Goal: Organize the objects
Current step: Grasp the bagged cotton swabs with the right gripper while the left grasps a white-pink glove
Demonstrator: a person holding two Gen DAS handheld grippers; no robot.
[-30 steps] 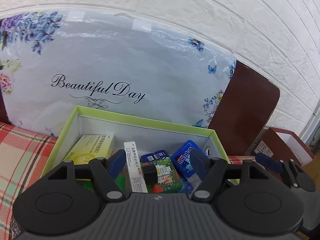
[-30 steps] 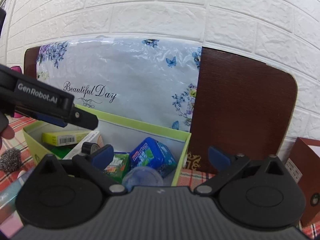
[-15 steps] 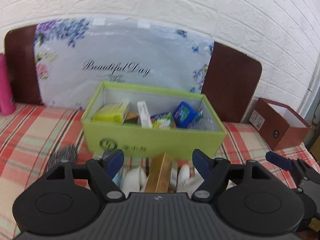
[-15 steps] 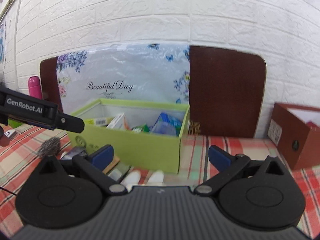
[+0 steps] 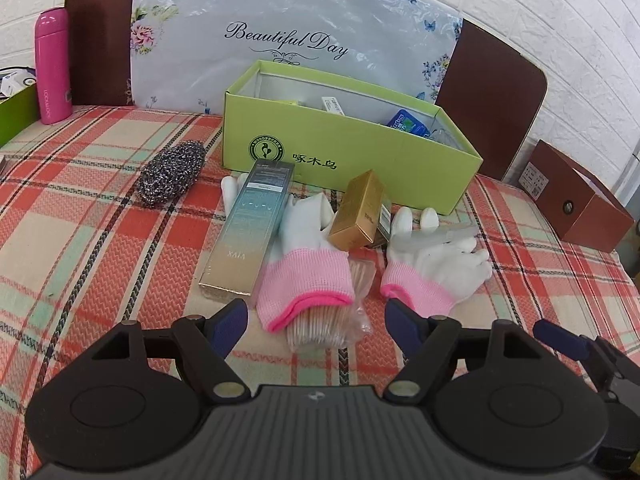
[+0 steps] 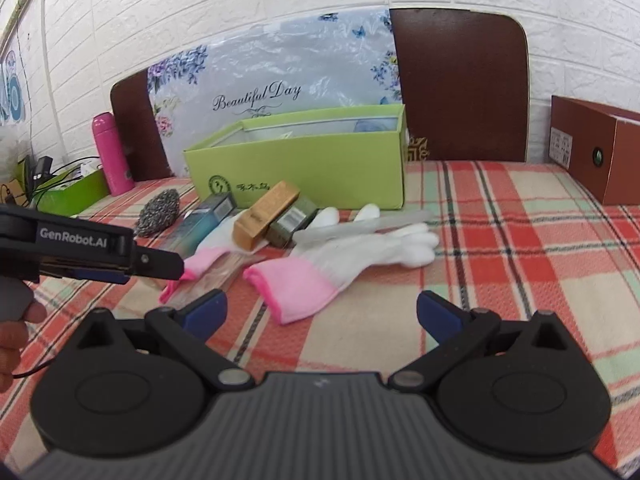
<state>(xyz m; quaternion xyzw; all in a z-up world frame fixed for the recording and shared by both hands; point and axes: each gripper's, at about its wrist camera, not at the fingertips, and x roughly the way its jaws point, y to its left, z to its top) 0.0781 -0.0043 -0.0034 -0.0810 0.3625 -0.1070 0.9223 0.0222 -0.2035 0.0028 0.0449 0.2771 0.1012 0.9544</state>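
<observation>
An open green box [image 5: 352, 160] holding several small packs stands on the plaid cloth. In front of it lie a long teal-and-gold carton [image 5: 252, 228], a gold box [image 5: 358, 212], a steel scourer [image 5: 172, 172], two white gloves with pink cuffs [image 5: 304, 280] [image 5: 440, 264] and a clear pack of toothpicks [image 5: 324, 328]. My left gripper [image 5: 316, 320] hovers open just short of the toothpicks and the nearer cuff, gripping nothing. In the right wrist view, my right gripper [image 6: 322, 312] is open and empty, with the other glove [image 6: 320, 268] just ahead. The green box [image 6: 304, 168] stands behind.
A pink bottle [image 5: 52, 68] and a green tray [image 5: 12, 116] stand at the far left. A brown box [image 5: 576, 204] sits at the right edge. A floral plastic bag [image 5: 296, 40] leans on a dark wooden board [image 5: 492, 92] against the brick wall.
Both grippers have drawn back from above the green box and sunk toward the cloth. The gloves, cartons and toothpicks in front of the box have come into view. Jaws stay open.
</observation>
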